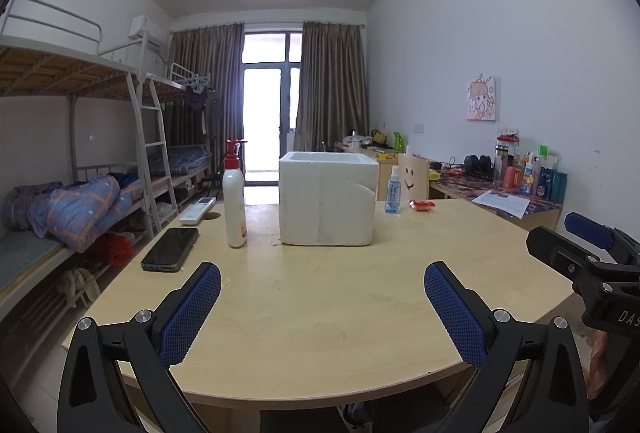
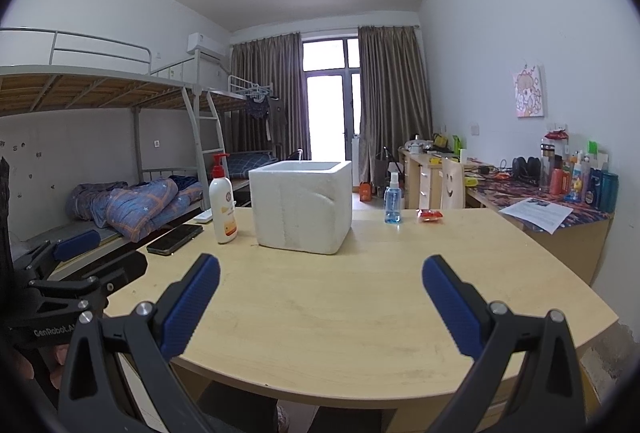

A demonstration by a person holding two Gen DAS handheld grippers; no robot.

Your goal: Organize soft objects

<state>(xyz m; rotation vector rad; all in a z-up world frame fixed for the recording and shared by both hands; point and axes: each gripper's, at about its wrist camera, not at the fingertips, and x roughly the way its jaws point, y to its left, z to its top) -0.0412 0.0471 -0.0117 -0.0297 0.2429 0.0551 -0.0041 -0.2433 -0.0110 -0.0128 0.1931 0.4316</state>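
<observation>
A white foam box (image 1: 328, 199) (image 2: 302, 207) stands open-topped near the far side of the light wooden table (image 1: 320, 313) (image 2: 340, 313). A small red soft packet (image 1: 422, 205) (image 2: 430, 215) lies to its right. My left gripper (image 1: 322, 285) hovers open over the near table edge, nothing between its blue pads. My right gripper (image 2: 320, 283) is likewise open and empty. The right gripper's body shows at the right edge of the left wrist view, and the left gripper's body at the left edge of the right wrist view.
A white pump bottle (image 1: 234, 201) (image 2: 222, 203), a black phone (image 1: 170, 249) (image 2: 175, 233) and a white remote (image 1: 197, 211) sit left of the box. A blue spray bottle (image 1: 393, 191) (image 2: 392, 199) stands right of it. A cluttered desk (image 1: 516, 201) lines the right wall; bunk beds (image 1: 80, 193) are left.
</observation>
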